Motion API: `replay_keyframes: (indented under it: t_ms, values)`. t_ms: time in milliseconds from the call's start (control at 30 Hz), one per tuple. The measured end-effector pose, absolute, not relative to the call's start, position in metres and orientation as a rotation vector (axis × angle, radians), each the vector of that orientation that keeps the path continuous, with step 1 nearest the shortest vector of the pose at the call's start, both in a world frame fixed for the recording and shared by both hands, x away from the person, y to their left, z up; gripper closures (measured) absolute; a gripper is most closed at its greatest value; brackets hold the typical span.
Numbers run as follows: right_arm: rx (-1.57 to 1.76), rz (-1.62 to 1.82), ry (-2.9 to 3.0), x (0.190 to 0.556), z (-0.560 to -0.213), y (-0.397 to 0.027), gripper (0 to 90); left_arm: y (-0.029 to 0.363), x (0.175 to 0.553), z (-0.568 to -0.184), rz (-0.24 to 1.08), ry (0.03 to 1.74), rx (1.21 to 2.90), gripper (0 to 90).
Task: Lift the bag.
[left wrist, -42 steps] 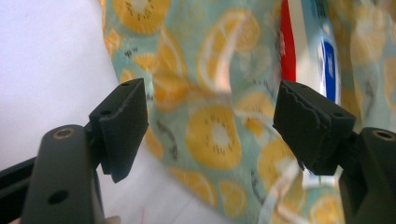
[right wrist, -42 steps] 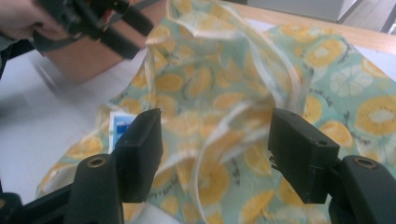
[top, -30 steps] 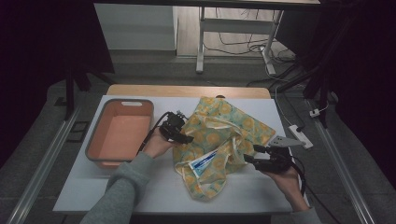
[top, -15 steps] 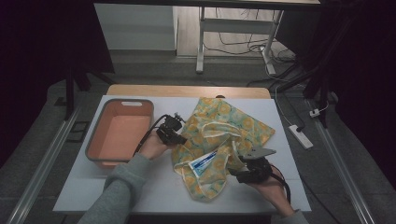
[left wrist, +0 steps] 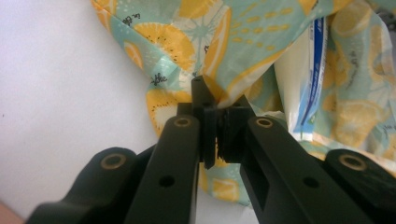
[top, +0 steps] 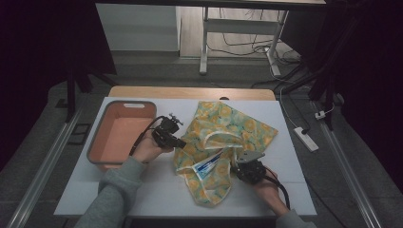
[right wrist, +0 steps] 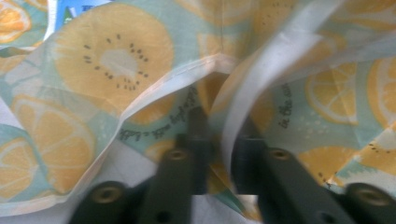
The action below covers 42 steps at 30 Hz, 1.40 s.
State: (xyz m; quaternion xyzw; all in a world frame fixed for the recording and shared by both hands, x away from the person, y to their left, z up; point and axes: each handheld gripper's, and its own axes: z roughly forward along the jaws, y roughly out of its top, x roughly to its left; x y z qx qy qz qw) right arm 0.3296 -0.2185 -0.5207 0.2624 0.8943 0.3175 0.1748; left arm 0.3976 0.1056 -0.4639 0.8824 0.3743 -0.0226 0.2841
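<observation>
With the left claw and right claw both freshly clenched on the lemon-print cloth bag, gripping is done, while moving it toward the left tub seems left.

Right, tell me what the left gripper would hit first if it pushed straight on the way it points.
The left gripper, already shut on the fruit-print cloth, would drive further into its bunched folds, probably.

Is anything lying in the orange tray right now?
No, in the high view the orange tray shows a bare floor, and the fruit-print cloth lies on the table beside it.
</observation>
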Motion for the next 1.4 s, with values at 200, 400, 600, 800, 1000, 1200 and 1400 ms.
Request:
replay_keyframes:
  t_ms: [200,400,600,800,1000,1200,1400]
  values:
    - [0.722,0.970,2.511,0.326,-0.509,-0.221,88.9,0.118,0.394,-0.460,-0.100,0.982,2.326,87.0]
    - [0.705,1.125,2.431,0.317,-0.479,-0.233,89.1,0.132,0.387,-0.449,-0.121,0.942,2.275,87.3]
    - [0.689,1.203,2.384,0.312,-0.462,-0.240,89.2,0.142,0.381,-0.438,-0.140,0.910,2.225,87.5]
    - [0.647,1.260,2.338,0.302,-0.443,-0.244,89.2,0.153,0.374,-0.430,-0.171,0.876,2.182,87.6]
    - [0.627,1.289,2.300,0.299,-0.429,-0.246,89.2,0.165,0.366,-0.421,-0.181,0.859,2.136,87.7]
    - [0.647,1.384,2.219,0.301,-0.408,-0.255,89.3,0.172,0.361,-0.412,-0.177,0.838,2.094,87.8]
    - [0.678,1.373,2.281,0.305,-0.407,-0.258,89.2,0.169,0.361,-0.414,-0.185,0.838,2.097,87.9]
